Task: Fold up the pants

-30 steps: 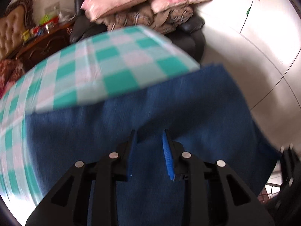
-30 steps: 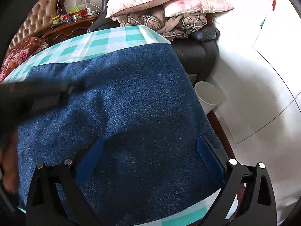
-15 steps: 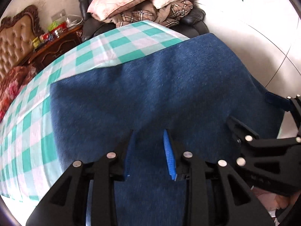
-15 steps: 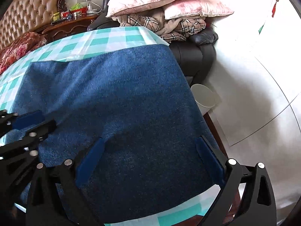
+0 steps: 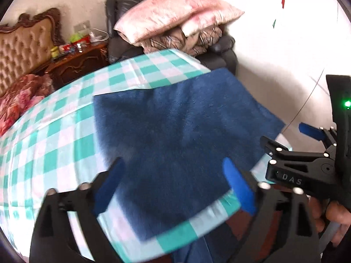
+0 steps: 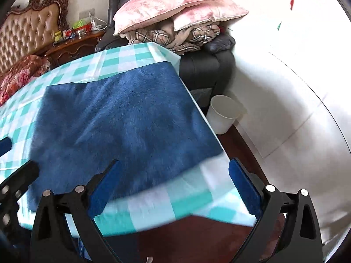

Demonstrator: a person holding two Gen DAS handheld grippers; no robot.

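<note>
On the table with the green and white checked cloth [image 6: 140, 57], the blue pants [image 6: 122, 118] lie flat as a folded rectangle. Their right side runs along the right edge of the tabletop, and their near side stops a little before the near edge, so a strip of cloth shows there. The far part and the left part of the tabletop are bare cloth.

The left gripper [image 5: 173, 188] hangs above the near edge of the table. Its jaws are opening and stand wide, and nothing is between the blue pads [image 5: 239, 188]; the pants are below them, not pinched. The right gripper [image 6: 175, 188] is also above the near edge, close to the near right corner. Its jaws are spread wide and hold nothing. In the left wrist view a hand [image 5: 333, 219] is seen at the right, holding the right gripper.

Behind the table stands a dark armchair [image 6: 210, 65] with pink pillows [image 6: 175, 8] and plaid blankets on it. A white bin [image 6: 223, 114] stands on the floor beside the right edge.
</note>
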